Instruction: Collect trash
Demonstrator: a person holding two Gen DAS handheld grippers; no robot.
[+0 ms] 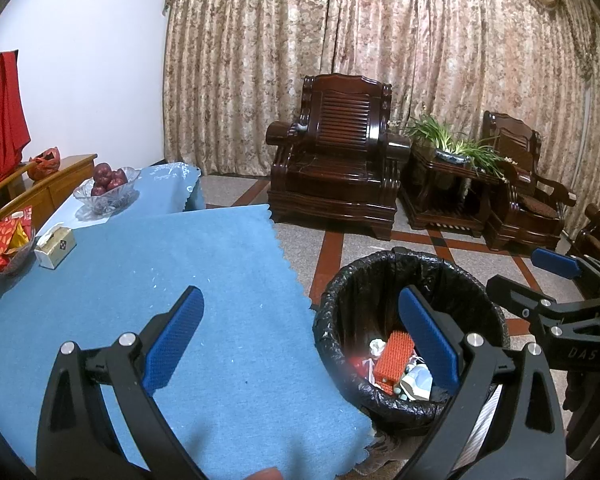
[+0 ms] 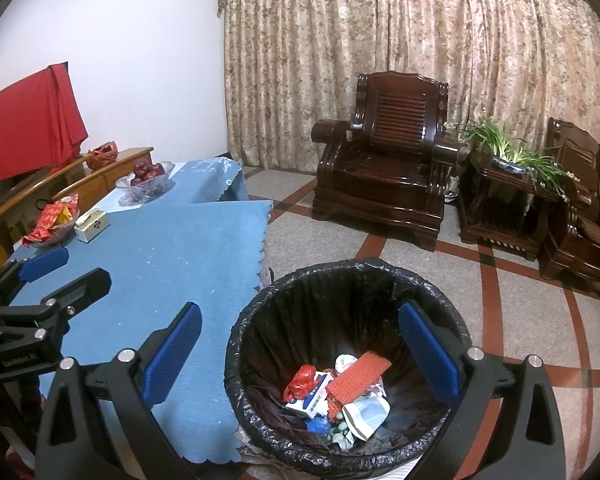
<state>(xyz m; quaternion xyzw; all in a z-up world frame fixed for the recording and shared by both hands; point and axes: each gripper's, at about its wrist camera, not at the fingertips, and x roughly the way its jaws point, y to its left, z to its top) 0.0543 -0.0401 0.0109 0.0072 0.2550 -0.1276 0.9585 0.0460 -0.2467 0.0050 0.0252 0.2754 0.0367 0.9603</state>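
A round bin lined with a black bag stands on the floor by the table's corner. Inside lie an orange foam net, a red wrapper, a small white-blue carton and crumpled white paper. My left gripper is open and empty, straddling the table edge and the bin. My right gripper hangs open and empty above the bin. The right gripper also shows at the right of the left wrist view; the left gripper shows at the left of the right wrist view.
The table carries a blue cloth, a tissue box, a dish of red snack packets and a glass bowl of red fruit. Dark wooden armchairs and a plant stand line the curtain.
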